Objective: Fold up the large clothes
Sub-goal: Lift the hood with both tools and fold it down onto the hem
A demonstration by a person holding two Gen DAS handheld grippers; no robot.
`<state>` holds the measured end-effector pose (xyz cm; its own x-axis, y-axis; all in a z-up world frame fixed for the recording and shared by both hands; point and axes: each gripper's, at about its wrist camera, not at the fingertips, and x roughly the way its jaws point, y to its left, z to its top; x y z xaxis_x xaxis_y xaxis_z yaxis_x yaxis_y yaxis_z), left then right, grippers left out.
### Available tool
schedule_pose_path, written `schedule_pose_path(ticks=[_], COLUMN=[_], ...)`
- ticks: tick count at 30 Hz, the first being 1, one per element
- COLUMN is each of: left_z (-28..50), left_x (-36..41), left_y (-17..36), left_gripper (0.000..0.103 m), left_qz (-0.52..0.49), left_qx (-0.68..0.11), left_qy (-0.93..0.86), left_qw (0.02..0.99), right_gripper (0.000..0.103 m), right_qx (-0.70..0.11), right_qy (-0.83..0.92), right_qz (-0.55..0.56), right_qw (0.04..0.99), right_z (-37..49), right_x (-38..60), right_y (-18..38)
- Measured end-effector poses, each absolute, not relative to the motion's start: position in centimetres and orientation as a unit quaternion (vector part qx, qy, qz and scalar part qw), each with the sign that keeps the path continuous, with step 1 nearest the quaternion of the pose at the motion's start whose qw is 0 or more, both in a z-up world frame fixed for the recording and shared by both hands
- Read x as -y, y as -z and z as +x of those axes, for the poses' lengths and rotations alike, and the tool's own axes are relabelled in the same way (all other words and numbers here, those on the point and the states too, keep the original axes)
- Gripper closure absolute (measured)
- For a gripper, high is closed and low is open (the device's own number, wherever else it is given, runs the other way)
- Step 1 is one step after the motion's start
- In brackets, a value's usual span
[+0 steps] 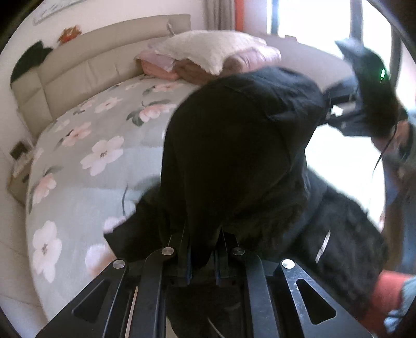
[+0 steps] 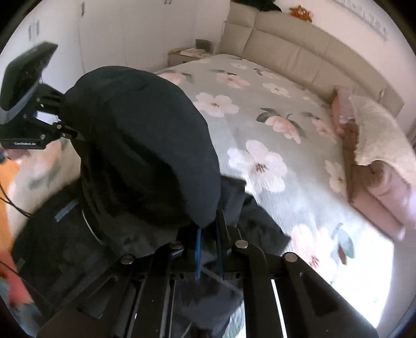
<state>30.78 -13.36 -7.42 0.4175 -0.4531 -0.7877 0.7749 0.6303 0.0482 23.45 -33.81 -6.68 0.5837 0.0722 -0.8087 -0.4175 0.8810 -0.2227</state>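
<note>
A large black garment (image 1: pixel 234 156) hangs stretched between my two grippers above a bed. My left gripper (image 1: pixel 204 249) is shut on one edge of the garment, which rises as a broad dark fold in front of it. My right gripper (image 2: pixel 209 234) is shut on the opposite edge of the same garment (image 2: pixel 145 145). The right gripper shows in the left wrist view (image 1: pixel 345 109) at the upper right, and the left gripper shows in the right wrist view (image 2: pixel 46 124) at the left. The garment's lower part lies bunched on the bed's near edge, with a silver zipper (image 1: pixel 322 247).
The bed has a grey floral cover (image 1: pixel 85 156) and a beige padded headboard (image 2: pixel 299 52). Pink folded bedding with a white fleece pillow (image 1: pixel 208 52) lies at the head. A nightstand (image 2: pixel 189 53) stands beside the bed. A bright window (image 1: pixel 312 18) is behind. The person's orange sleeve (image 1: pixel 384 293) is close by.
</note>
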Motion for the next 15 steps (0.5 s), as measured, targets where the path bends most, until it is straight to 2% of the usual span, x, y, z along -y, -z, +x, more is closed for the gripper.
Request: schedule_pose_path(ticks=[5, 10, 14, 15], left_z=[25.8, 23.8, 22.0, 21.2], left_x=[13.3, 12.7, 10.9, 9.9], left_y=[14.4, 19.1, 18.9, 18.1], left_gripper=[0.091, 0.091, 0.09, 0.09], left_qz=[0.235, 0.253, 0.223, 0.205], left_qx=[-0.395, -0.39, -0.386, -0.392], left_qy=[0.349, 0.328, 0.307, 0.312], left_qw=[0.817, 0.823, 0.841, 0.841], right_gripper=[0.091, 0.091, 0.09, 0.086], right_qx=[-0.428, -0.432, -0.452, -0.454], right_qy=[-0.118, -0.114, -0.095, -0.088], right_qz=[-0.203, -0.188, -0.16, -0.141], right_qw=[0.873, 0.875, 0.872, 0.875], right_z=[19.4, 16.1, 13.6, 13.0], right_x=[32.8, 32.4, 32.8, 33.3], right_y=[12.8, 17.2, 18.5, 17.9])
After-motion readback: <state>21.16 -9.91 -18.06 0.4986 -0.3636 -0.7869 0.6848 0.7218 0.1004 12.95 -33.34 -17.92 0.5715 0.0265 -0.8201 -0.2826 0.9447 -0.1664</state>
